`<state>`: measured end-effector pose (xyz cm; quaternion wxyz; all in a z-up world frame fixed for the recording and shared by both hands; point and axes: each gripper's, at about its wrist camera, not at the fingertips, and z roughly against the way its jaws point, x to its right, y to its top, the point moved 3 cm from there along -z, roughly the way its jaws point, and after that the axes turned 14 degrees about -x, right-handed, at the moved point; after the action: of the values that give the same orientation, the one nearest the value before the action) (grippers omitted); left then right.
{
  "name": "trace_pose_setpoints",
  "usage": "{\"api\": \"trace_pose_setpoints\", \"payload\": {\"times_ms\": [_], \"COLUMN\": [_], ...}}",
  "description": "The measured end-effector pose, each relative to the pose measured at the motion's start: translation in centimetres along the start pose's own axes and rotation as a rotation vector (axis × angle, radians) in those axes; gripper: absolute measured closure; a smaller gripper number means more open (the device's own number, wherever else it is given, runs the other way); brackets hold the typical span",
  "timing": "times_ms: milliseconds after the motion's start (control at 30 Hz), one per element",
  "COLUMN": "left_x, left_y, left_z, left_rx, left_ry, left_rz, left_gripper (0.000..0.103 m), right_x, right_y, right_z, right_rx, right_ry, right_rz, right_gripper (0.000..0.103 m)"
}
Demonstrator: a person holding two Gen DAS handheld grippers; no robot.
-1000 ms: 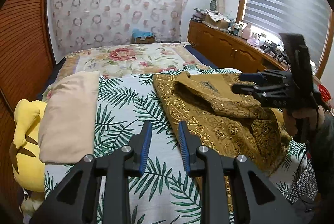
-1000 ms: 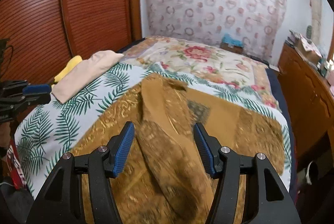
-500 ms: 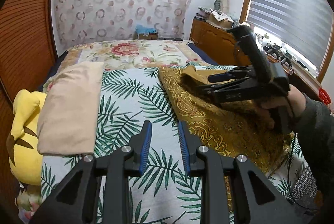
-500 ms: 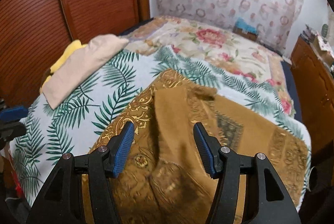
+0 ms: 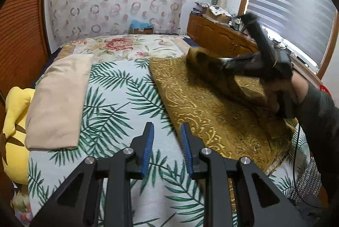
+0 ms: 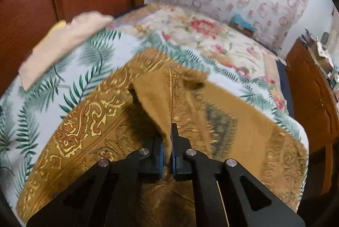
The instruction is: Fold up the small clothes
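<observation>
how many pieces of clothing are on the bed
2. A gold patterned garment lies spread on the palm-print bed cover, pinched in the right gripper. A beige folded piece lies near the bed's left edge. Others may be hidden.

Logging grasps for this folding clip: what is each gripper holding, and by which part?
Right gripper: shut on the gold patterned garment, pinching a raised fold near its middle. Left gripper: open, holding nothing.
</observation>
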<state>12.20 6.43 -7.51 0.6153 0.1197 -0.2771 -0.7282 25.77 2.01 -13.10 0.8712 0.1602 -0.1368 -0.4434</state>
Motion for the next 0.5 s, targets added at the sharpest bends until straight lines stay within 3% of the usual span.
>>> {"api": "trace_pose_setpoints", "payload": {"times_ms": [167,400,433,500], "left_x": [1.6,3.6,3.8,4.5], "left_y": [0.2,0.6,0.6,0.5], "left_z": [0.1,-0.6,-0.7,-0.8], "left_rx": [0.005,-0.006,-0.008,-0.011], "left_ry": [-0.027,-0.052,-0.053,-0.058], "left_rz": [-0.032,-0.064,-0.068,-0.079], "left_gripper": [0.079,0.079,0.079,0.079], "right_x": [5.1,15.1,16.4,18.1], "right_y": [-0.8,-2.8,-3.1,-4.0], "right_z": [4.3,6.7,6.4,5.9], "right_rx": [0.067,0.034,0.012,-0.024], "right_ry": [0.004,-0.082,-0.118,-0.185], "right_rz": [-0.084,-0.293,-0.323,-0.357], "right_gripper": [0.101,0.100,0.097,0.074]}}
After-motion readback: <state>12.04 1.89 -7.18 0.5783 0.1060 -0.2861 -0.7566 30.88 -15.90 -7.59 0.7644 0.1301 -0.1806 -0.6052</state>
